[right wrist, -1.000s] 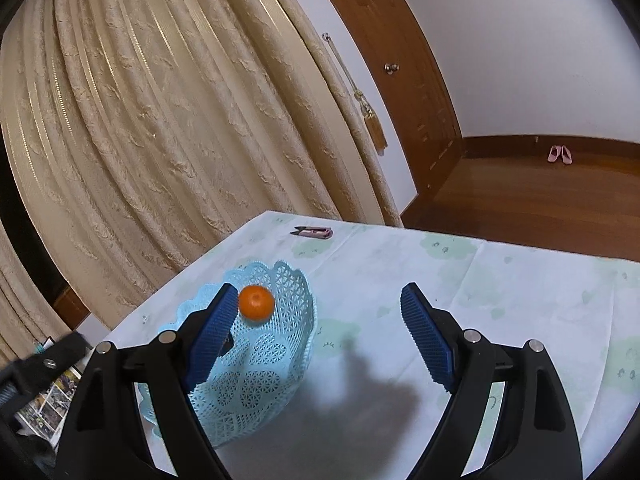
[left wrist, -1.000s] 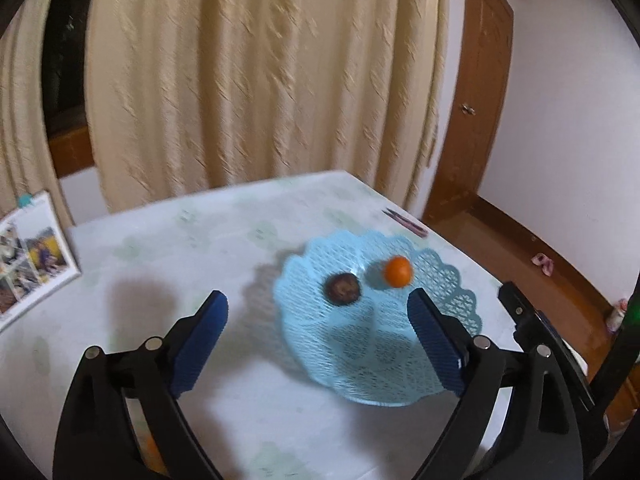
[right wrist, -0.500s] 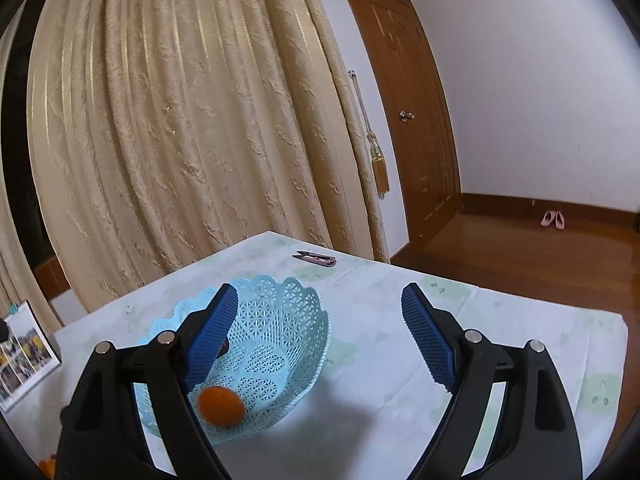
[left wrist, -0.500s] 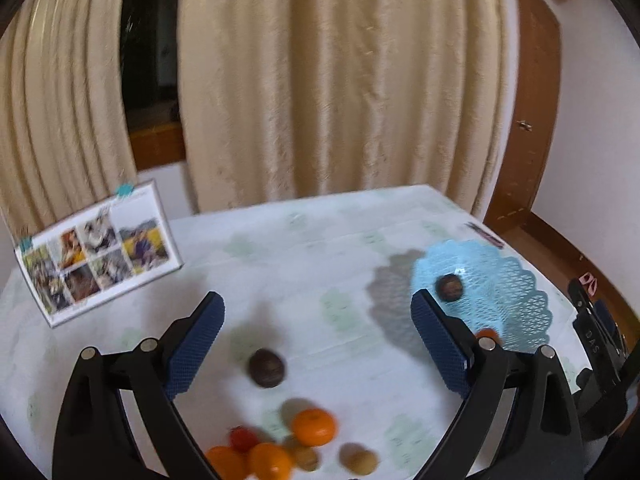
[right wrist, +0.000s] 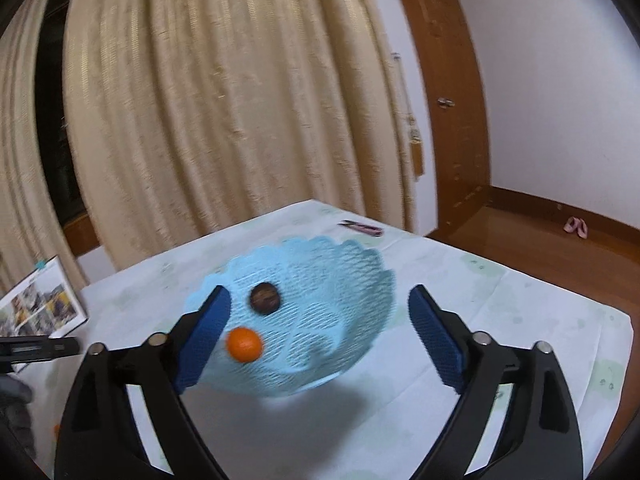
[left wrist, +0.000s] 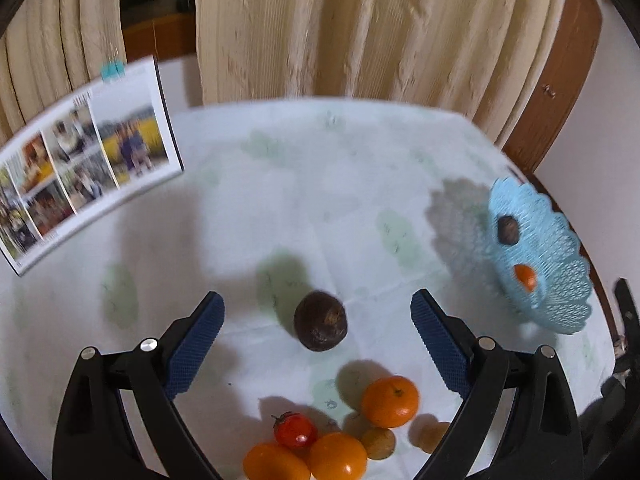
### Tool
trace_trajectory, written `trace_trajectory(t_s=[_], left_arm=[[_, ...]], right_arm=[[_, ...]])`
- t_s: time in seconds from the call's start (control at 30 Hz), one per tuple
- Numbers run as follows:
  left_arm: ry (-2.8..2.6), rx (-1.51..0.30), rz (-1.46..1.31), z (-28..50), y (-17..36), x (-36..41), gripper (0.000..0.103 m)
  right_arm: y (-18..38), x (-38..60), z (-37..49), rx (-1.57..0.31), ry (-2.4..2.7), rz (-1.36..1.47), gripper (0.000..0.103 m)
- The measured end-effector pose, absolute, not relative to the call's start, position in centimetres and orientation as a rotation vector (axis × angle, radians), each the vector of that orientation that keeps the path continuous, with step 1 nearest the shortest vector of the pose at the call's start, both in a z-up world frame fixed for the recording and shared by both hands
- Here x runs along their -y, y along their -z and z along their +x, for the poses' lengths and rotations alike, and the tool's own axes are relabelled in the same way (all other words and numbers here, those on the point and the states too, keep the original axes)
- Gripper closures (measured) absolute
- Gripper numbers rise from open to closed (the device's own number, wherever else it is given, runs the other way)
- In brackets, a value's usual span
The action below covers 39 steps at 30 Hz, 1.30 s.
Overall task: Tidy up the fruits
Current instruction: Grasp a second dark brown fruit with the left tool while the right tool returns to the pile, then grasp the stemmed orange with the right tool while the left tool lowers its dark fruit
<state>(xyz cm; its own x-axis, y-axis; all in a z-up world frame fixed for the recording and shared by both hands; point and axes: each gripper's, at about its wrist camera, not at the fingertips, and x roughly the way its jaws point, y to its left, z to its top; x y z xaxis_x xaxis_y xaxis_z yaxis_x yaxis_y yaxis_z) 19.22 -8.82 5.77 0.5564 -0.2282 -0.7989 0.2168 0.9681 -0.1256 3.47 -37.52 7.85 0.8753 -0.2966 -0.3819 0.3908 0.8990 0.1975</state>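
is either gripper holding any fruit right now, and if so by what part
Neither holds anything. The left gripper is open over the dark round fruit on the table, pads clear of it. The right gripper's jaws are opening, nothing between them; the blue basket lies beyond.

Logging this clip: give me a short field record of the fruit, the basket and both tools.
basket: light blue lattice basket on the table
in basket: one dark round fruit, one small orange fruit
loose on table: dark brown fruit, orange citrus, red tomato, more orange and tan fruit nearby
left tool: open, empty, dark brown fruit ahead between its jaws
right tool: jaws opening, nothing gripped, facing the basket
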Motion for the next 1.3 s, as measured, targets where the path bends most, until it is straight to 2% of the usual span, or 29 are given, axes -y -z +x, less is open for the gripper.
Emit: trace_trajectory(t_s=[0.13,0.2,0.3,0.33,0.43,0.47,0.5,0.77,1.17,1.3], left_arm=[[0.245,-0.981,-0.004,20.1,-4.3,8.6,0.010],[0.239,-0.994,0.000,20.5,-3.7,8.6,0.015],[0.229,-1.036,0.013,21.1,-2.4,8.9,0.029],[0.222,-1.051,0.021,21.2,-1.8,9.0,0.037],[0.231,-1.065,0.025,21.3,-1.0,9.3,0.049],[0.233,-1.057,0.031,21.2,-1.1,9.5,0.059],[0.244,-1.055,0.030,21.1,-1.2,9.6,0.064],[0.247,-0.948,-0.007,19.8,-5.4,8.5,0.064],[0.221,-0.743,-0.051,16.4,-12.5,6.1,0.064],[0.222,-0.694,-0.060,15.4,-14.1,5.5,0.064]], right_arm=[[-8.0,35.5,3.5,-0.381,0.303,0.266,0.010],[-7.8,34.9,3.7,-0.402,0.275,0.279,0.010],[-7.3,34.0,3.9,-0.433,0.239,0.292,0.010],[-7.2,33.7,3.9,-0.441,0.230,0.291,0.010],[-7.1,32.9,3.9,-0.452,0.208,0.285,0.010],[-7.1,32.7,4.0,-0.456,0.197,0.287,0.010],[-7.1,32.5,3.9,-0.460,0.186,0.290,0.010],[-7.5,29.7,4.2,-0.519,0.041,0.282,0.010],[-4.8,23.1,9.4,-0.756,-0.140,0.248,0.010],[-3.7,21.3,10.7,-0.819,-0.155,0.216,0.013]])
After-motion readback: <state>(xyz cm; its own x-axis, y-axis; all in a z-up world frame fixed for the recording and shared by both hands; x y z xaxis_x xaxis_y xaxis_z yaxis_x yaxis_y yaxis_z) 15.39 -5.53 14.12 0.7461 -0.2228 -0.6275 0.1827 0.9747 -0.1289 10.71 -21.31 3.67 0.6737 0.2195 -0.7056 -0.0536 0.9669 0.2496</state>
